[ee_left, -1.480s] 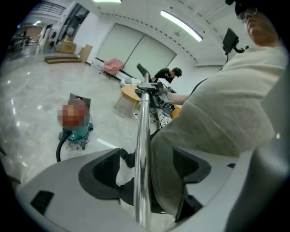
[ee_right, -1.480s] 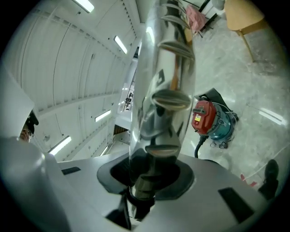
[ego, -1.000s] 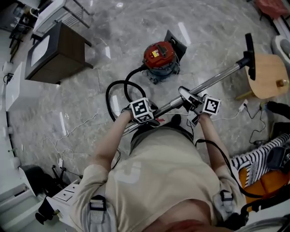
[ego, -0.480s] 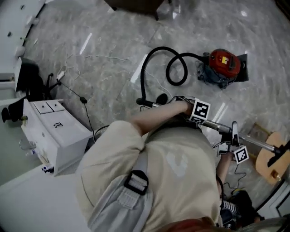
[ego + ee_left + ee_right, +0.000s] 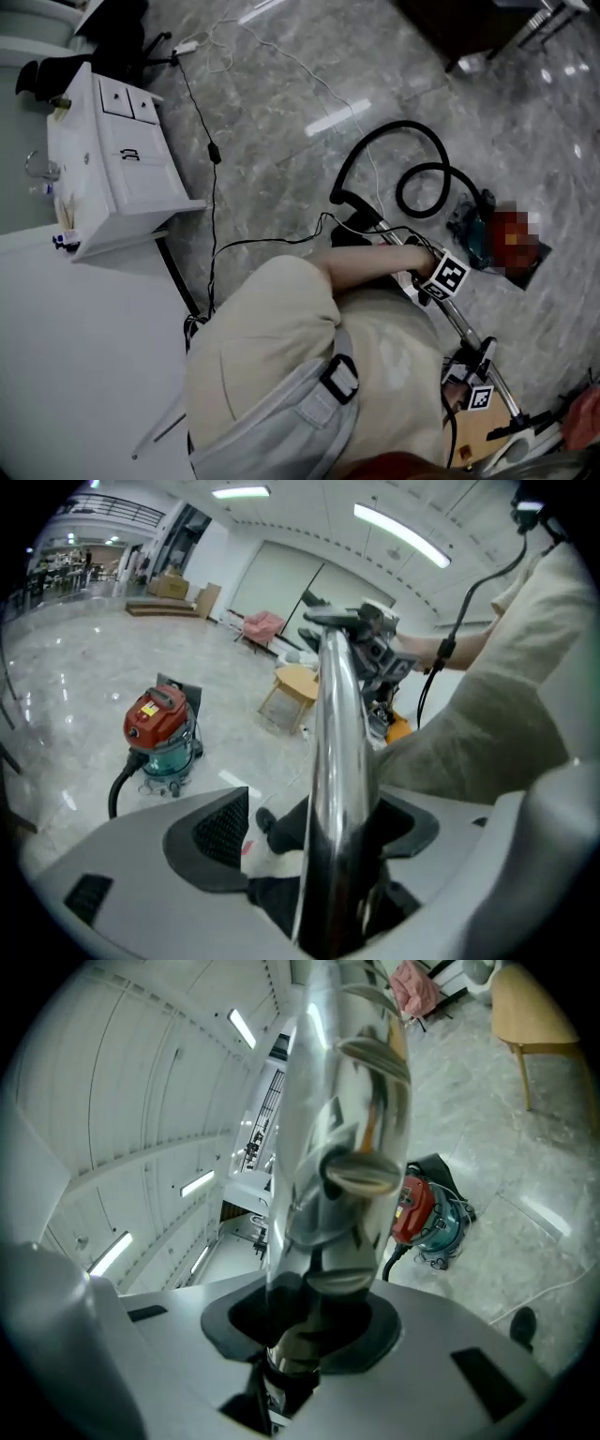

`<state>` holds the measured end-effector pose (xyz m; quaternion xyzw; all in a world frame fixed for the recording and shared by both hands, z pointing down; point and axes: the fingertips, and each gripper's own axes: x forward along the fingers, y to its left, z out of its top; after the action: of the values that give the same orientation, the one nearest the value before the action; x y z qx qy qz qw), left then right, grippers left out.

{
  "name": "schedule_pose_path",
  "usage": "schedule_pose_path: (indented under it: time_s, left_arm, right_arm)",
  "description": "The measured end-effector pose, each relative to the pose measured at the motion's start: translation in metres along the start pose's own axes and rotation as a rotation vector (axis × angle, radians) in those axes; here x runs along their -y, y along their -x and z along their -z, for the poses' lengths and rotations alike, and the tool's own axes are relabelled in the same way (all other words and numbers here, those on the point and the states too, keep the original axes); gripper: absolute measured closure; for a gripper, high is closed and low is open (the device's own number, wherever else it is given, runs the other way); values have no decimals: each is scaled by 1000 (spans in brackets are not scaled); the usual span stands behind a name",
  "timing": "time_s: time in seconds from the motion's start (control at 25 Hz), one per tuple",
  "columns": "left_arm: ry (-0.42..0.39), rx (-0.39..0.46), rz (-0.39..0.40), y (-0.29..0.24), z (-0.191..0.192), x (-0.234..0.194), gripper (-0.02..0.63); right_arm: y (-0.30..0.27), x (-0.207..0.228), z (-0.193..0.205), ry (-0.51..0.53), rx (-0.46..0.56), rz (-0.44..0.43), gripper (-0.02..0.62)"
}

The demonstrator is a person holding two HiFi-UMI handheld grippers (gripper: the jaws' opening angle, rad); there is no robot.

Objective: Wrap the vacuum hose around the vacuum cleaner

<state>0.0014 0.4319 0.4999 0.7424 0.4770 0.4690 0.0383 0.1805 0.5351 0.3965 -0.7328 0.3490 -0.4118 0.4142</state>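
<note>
— Where's the vacuum cleaner?
— The red-lidded, teal-bodied canister vacuum cleaner (image 5: 161, 733) stands upright on the grey marble floor (image 5: 281, 94).
— And its hose?
— The black flexible vacuum hose (image 5: 389, 125) curls in two loose loops beside it, joining the chrome metal wand (image 5: 337, 761).

At the left of your head view a white drawer cabinet (image 5: 122, 159) stands on the grey marble floor (image 5: 272, 178), with a thin black cable (image 5: 214, 153) running just beside it. Your left gripper view shows a round wooden stool (image 5: 298, 682), with a pink seat (image 5: 262, 625) farther back.
</note>
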Motion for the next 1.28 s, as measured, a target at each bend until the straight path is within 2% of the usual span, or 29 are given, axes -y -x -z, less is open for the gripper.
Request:
schedule_pose_path:
  time_s: [0.08, 0.16, 0.28, 0.4, 0.48, 0.6, 0.8, 0.92, 1.04, 1.16, 1.28]
  left_arm:
    - [-21, -140, -18, 5, 45, -4, 224]
    - [-16, -242, -35, 7, 80, -3, 224]
    - [45, -301, -71, 9, 112, 4, 224]
    - [98, -337, -101, -3, 128, 9, 224]
    - [138, -325, -117, -14, 121, 13, 224]
    - [178, -251, -145, -38, 92, 17, 224]
    - [245, -190, -169, -71, 60, 7, 229]
    - [242, -182, -190, -70, 54, 3, 244]
    - [189, -203, -212, -70, 40, -11, 258]
    - [161, -222, -177, -75, 22, -31, 258]
    - [179, -236, -117, -74, 23, -43, 258]
  right_arm:
    - [-18, -9, 3, 20, -26, -3, 494]
    - [-28, -15, 1, 50, -45, -13, 494]
    - [-33, -23, -11, 98, -70, -47, 494]
    - [-31, -22, -25, 128, -93, -100, 494]
    - [-22, -14, -31, 140, -105, -124, 494]
    - [3, 5, -44, 154, -108, -147, 497]
    - [34, 46, -75, 132, -70, -184, 497]
    - [35, 63, -80, 121, -65, -239, 496]
    - [35, 67, -100, 97, -34, -232, 497]
    - [28, 72, -122, 78, 5, -203, 495]
    - [14, 70, -131, 97, 19, -190, 497]
